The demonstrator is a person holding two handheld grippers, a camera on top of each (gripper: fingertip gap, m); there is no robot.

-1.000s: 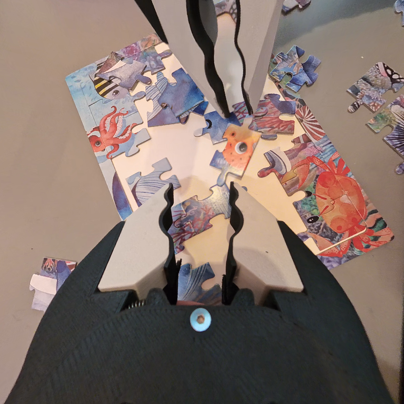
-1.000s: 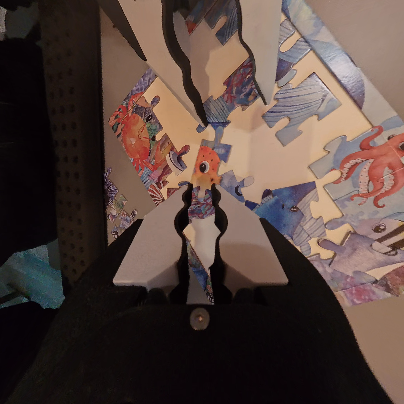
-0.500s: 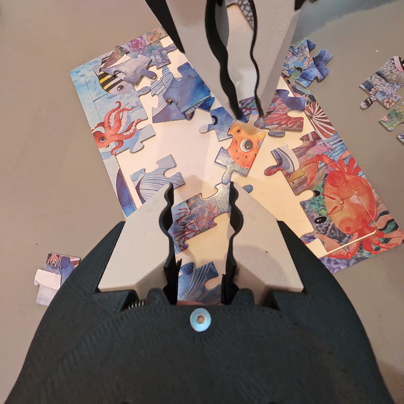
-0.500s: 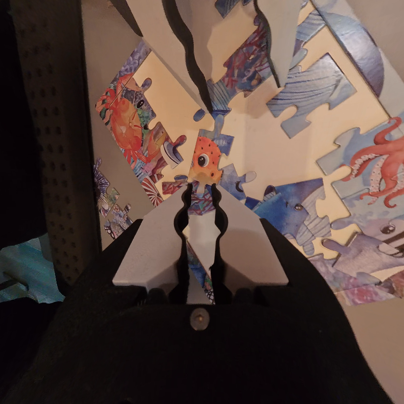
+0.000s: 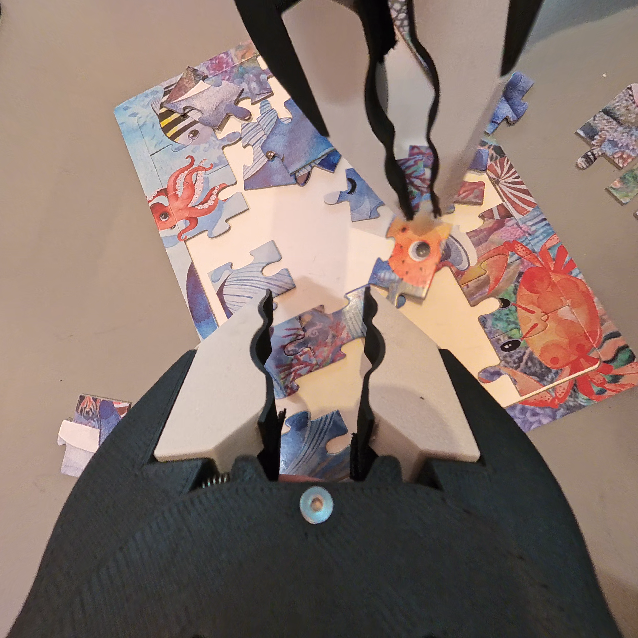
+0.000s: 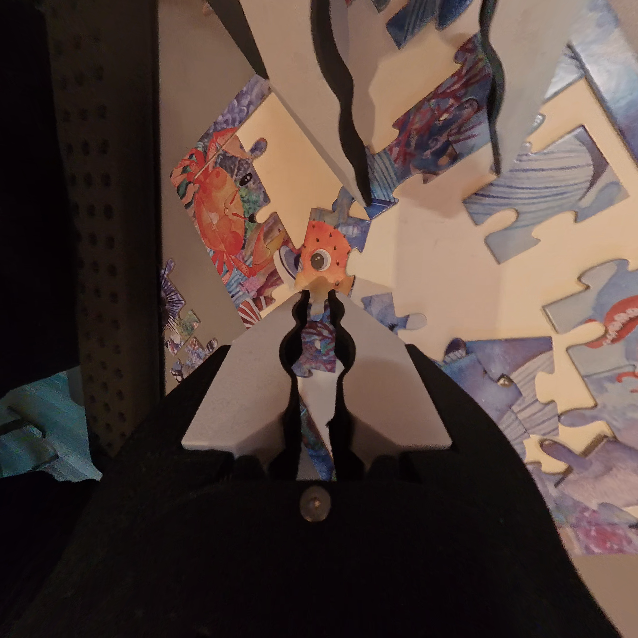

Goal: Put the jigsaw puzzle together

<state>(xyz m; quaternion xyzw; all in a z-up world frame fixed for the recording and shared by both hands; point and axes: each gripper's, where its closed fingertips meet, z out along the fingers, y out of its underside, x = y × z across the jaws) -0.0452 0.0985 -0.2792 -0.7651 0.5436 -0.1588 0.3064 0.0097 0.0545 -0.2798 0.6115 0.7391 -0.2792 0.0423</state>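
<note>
Jigsaw puzzle tray [image 5: 310, 248] lies flat on the grey table [image 5: 69, 241], part filled, cream backing bare across the middle. Nearest in the left wrist view, the left gripper [image 5: 319, 297] hovers with fingers set well apart and nothing between them, its body hiding the tray's near edge and cutting off a blue striped piece [image 5: 314, 438]. Beyond, the orange fish piece [image 5: 416, 257] sits tilted beside the crab section [image 5: 559, 317]. The right gripper [image 6: 317, 293] has its narrow tips on that fish piece's [image 6: 322, 257] knob; whether they pinch it or merely touch is hard to say. Only the left wrist view shows the octopus [image 5: 188, 196] whole and loose pieces [image 5: 611, 138] off the tray; only the right wrist view shows a dark perforated panel [image 6: 100, 207] past the table edge.
</note>
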